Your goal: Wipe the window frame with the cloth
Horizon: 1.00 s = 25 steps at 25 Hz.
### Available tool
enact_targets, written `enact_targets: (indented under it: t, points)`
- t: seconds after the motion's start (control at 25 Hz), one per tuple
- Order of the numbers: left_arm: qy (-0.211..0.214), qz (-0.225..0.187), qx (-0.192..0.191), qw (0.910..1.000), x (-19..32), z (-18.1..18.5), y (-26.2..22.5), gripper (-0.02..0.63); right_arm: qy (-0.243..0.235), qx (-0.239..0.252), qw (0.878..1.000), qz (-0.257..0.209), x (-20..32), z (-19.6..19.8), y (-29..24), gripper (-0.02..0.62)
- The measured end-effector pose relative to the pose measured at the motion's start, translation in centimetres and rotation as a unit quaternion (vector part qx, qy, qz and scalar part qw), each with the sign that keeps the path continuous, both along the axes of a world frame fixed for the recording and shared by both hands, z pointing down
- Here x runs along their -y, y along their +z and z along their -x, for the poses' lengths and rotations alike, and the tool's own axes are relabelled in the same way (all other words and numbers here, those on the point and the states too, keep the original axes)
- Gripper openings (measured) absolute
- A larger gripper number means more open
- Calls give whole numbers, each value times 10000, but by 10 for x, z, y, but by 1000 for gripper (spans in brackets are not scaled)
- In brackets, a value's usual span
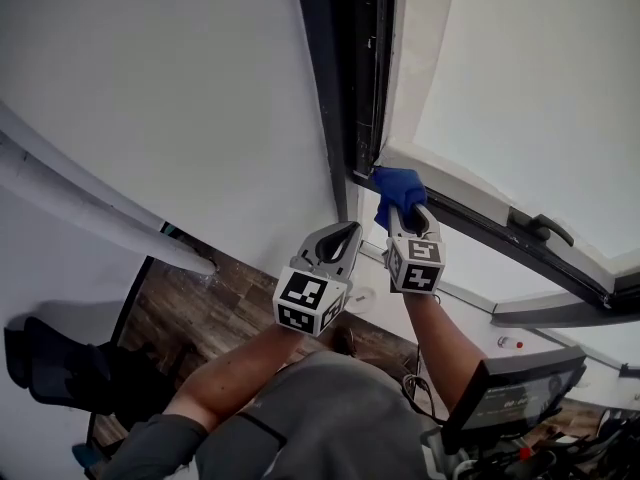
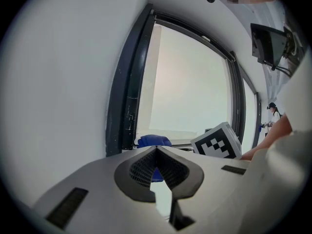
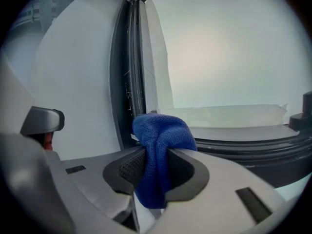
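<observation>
A blue cloth [image 1: 398, 190] [image 3: 158, 140] is bunched in my right gripper [image 1: 405, 211] [image 3: 157, 152], whose jaws are shut on it. The cloth presses at the lower corner of the dark window frame [image 1: 352, 78] [image 3: 127, 82], where the upright meets the bottom rail [image 1: 480, 223]. My left gripper [image 1: 350, 236] [image 2: 156, 150] hovers just left of the right one, jaws shut with nothing between them. In the left gripper view the cloth [image 2: 153, 141] shows beyond the jaw tips, beside the right gripper's marker cube [image 2: 218, 140].
A window handle [image 1: 541, 228] sits on the open sash to the right. White wall [image 1: 180, 98] fills the left. Below are a wood floor [image 1: 200, 308], a monitor [image 1: 515, 393] at lower right and a dark bag [image 1: 60, 373] at lower left.
</observation>
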<state>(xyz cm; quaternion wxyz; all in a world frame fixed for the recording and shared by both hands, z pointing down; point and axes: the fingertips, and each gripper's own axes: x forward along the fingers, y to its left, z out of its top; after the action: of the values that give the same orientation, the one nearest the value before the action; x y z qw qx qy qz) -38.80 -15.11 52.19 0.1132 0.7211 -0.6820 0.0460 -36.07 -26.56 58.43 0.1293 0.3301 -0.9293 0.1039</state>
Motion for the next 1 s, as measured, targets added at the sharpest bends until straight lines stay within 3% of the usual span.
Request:
enact_targets:
  t: [0.32, 1.0]
  points:
    - [349, -64, -48, 9994, 27, -47, -7, 8, 432, -6, 9991, 17, 14, -75, 0, 124]
    - [1191, -164, 30, 9927, 84, -200, -31, 8, 1085, -127, 9940, 36, 51, -245, -6, 124]
